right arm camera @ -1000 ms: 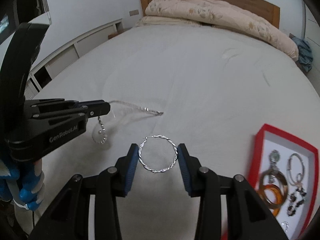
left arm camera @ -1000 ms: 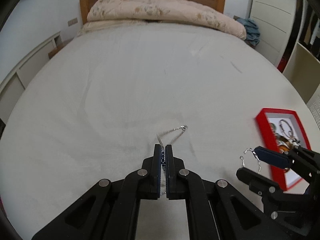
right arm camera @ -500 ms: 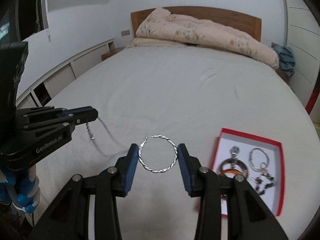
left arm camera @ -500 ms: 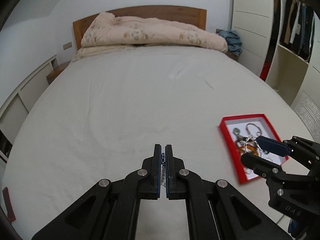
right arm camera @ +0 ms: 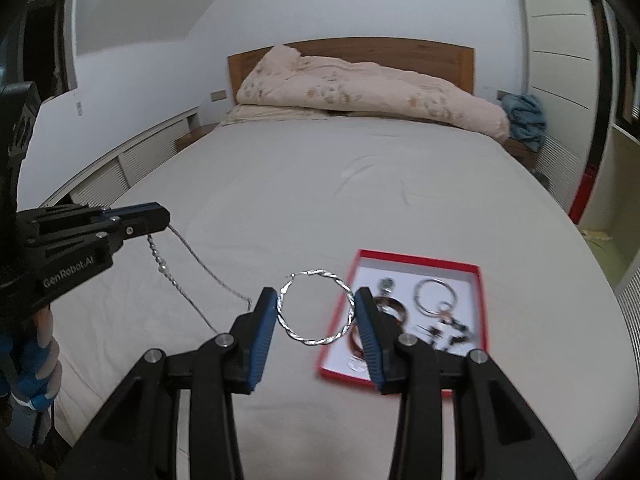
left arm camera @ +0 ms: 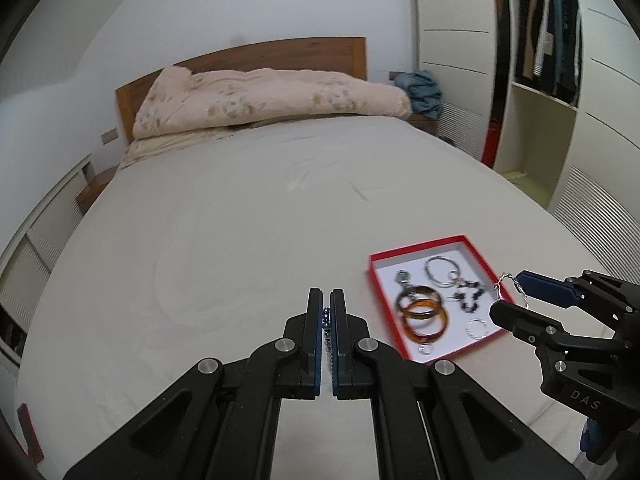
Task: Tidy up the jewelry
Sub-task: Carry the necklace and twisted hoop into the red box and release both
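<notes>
We pinch a chain (right arm camera: pixel 176 272) in the left gripper (left arm camera: pixel 329 312), jaws together; our right gripper (right arm camera: pixel 316 312) clamps a hoop (right arm camera: pixel 316 306) (twisted silver) beside the red tray (right arm camera: pixel 416 258).

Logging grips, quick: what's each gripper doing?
Left gripper: shut on silver bead chain.
Right gripper: shut on twisted silver hoop.

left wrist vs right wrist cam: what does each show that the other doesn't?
Left wrist only: open wardrobe with hanging clothes, and two amber bangles unobstructed in the red tray.

Right wrist only: the chain dangling from the left gripper, and the twisted silver hoop face-on in the right gripper.

Both: tray on the bed, rolled duvet, both grippers.
</notes>
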`<action>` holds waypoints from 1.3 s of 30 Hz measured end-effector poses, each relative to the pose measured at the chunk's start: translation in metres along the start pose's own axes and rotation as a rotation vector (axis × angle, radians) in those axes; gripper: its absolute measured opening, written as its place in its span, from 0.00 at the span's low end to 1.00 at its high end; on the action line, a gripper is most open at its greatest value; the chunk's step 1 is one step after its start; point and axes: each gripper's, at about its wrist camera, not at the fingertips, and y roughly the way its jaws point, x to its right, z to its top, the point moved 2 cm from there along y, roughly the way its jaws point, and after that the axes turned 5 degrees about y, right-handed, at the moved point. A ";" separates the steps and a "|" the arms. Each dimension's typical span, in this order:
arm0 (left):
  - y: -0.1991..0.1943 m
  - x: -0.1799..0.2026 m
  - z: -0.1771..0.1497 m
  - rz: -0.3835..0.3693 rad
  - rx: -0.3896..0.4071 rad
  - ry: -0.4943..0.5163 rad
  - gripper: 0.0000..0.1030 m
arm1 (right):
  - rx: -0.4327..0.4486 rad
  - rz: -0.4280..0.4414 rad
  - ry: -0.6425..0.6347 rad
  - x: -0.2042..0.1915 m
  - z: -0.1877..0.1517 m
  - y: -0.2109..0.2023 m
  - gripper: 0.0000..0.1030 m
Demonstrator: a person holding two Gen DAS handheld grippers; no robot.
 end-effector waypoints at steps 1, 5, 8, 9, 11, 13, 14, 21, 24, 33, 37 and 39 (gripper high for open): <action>0.001 0.005 0.002 -0.006 0.000 0.006 0.03 | 0.001 -0.007 0.006 0.006 -0.002 -0.003 0.37; 0.013 0.039 0.015 -0.045 -0.005 0.043 0.03 | 0.005 -0.042 0.045 0.041 -0.008 -0.012 0.37; 0.024 0.057 0.026 -0.074 -0.006 0.064 0.03 | 0.002 -0.062 0.070 0.061 -0.011 -0.011 0.37; 0.030 0.064 0.031 -0.088 -0.009 0.068 0.03 | -0.001 -0.070 0.084 0.071 -0.012 -0.008 0.37; 0.044 0.077 0.040 -0.115 -0.019 0.072 0.03 | -0.006 -0.079 0.099 0.083 -0.015 -0.004 0.37; 0.055 0.086 0.045 -0.136 -0.028 0.078 0.03 | -0.017 -0.086 0.117 0.097 -0.019 0.004 0.37; 0.062 0.091 0.049 -0.143 -0.032 0.085 0.03 | -0.023 -0.089 0.124 0.103 -0.020 0.009 0.37; 0.119 0.115 0.063 -0.181 -0.077 0.086 0.03 | -0.061 -0.093 0.145 0.134 -0.016 0.059 0.37; 0.149 0.116 0.048 -0.188 -0.134 0.077 0.03 | -0.079 -0.088 0.144 0.141 -0.017 0.079 0.37; 0.209 0.116 -0.021 -0.213 -0.315 0.070 0.03 | -0.198 -0.066 0.149 0.150 -0.049 0.139 0.37; 0.219 0.118 -0.034 -0.238 -0.351 0.069 0.03 | -0.245 -0.069 0.138 0.149 -0.064 0.151 0.37; 0.223 0.120 -0.040 -0.252 -0.368 0.063 0.03 | -0.268 -0.074 0.139 0.151 -0.069 0.155 0.37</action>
